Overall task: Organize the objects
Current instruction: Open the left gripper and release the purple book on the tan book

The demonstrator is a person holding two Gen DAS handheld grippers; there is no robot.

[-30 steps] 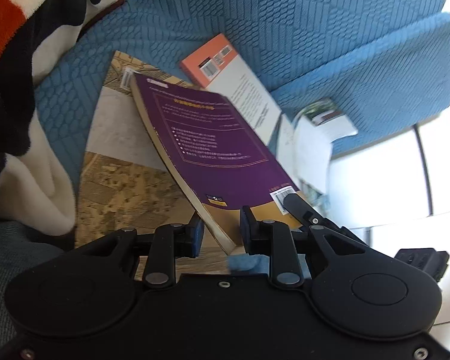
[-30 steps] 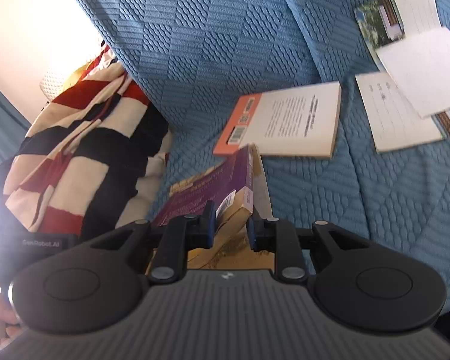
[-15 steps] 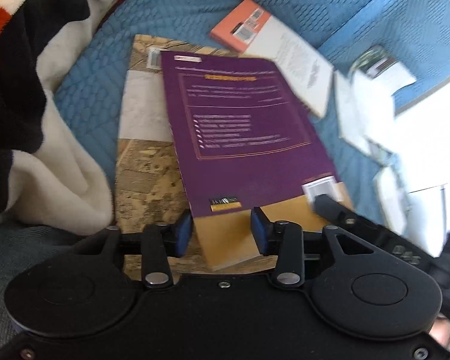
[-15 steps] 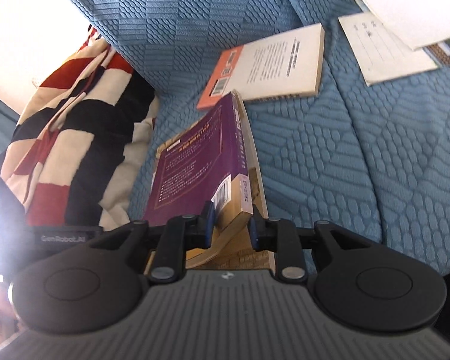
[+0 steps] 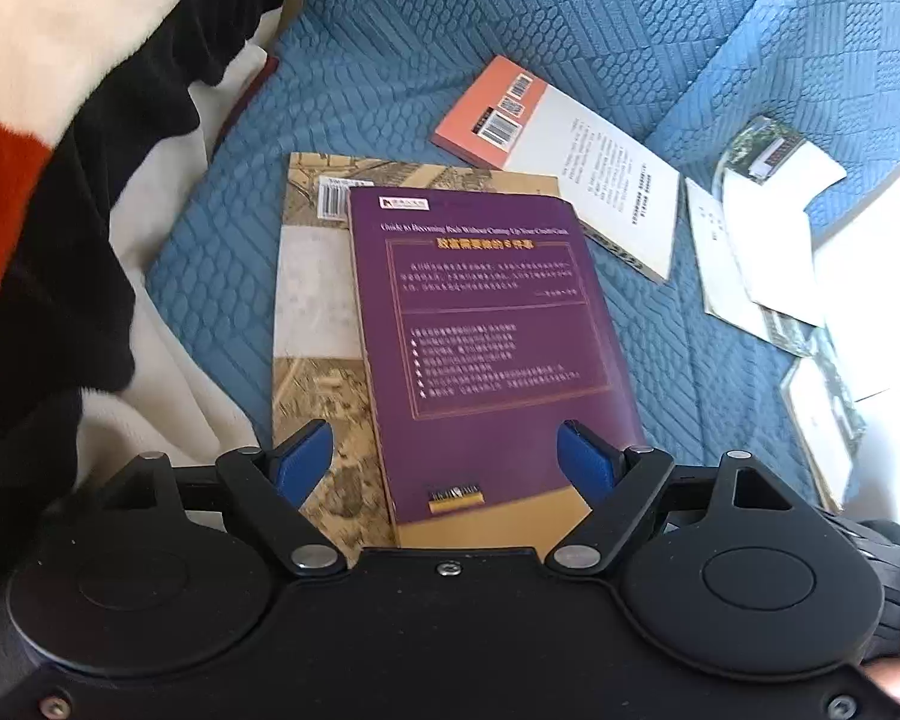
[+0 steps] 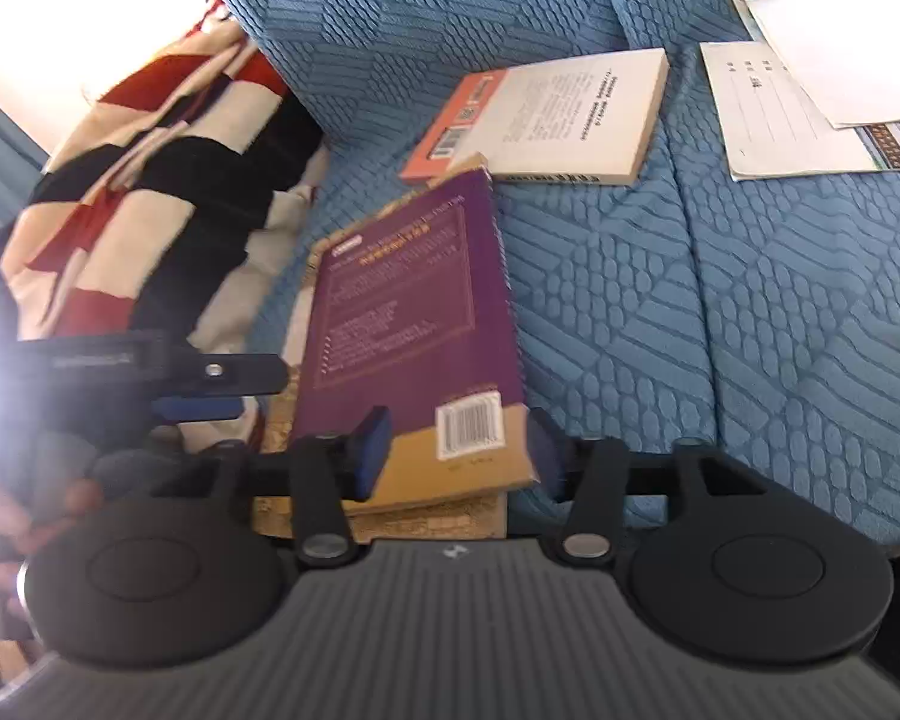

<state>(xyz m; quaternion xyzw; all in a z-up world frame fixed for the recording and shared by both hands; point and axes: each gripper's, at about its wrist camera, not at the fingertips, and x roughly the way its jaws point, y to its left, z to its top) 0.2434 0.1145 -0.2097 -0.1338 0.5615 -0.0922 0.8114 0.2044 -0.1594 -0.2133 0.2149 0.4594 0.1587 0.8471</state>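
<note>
A purple book (image 5: 486,330) lies flat, back cover up, on a larger tan map-patterned book (image 5: 318,300) on the blue sofa seat. My left gripper (image 5: 444,462) hovers over the purple book's near end. Its jaws are opening wide and the pads touch nothing. In the right wrist view the purple book (image 6: 402,312) has its barcode corner between the fingers of my right gripper (image 6: 456,450). Those jaws are opening too, and the pads stand clear of the cover. The left gripper's finger (image 6: 210,372) shows at the left of that view.
An orange-and-white book (image 5: 570,168) lies beyond the stack, partly under the tan book's corner. Loose booklets and papers (image 5: 762,252) are spread to the right. A red, black and white striped blanket (image 5: 60,180) is heaped on the left. A hand (image 6: 30,510) grips the left tool.
The purple book, held tilted on its edge by both grippers, now lies flat on the tan book. Both pairs of jaws have spread and let go of it.
</note>
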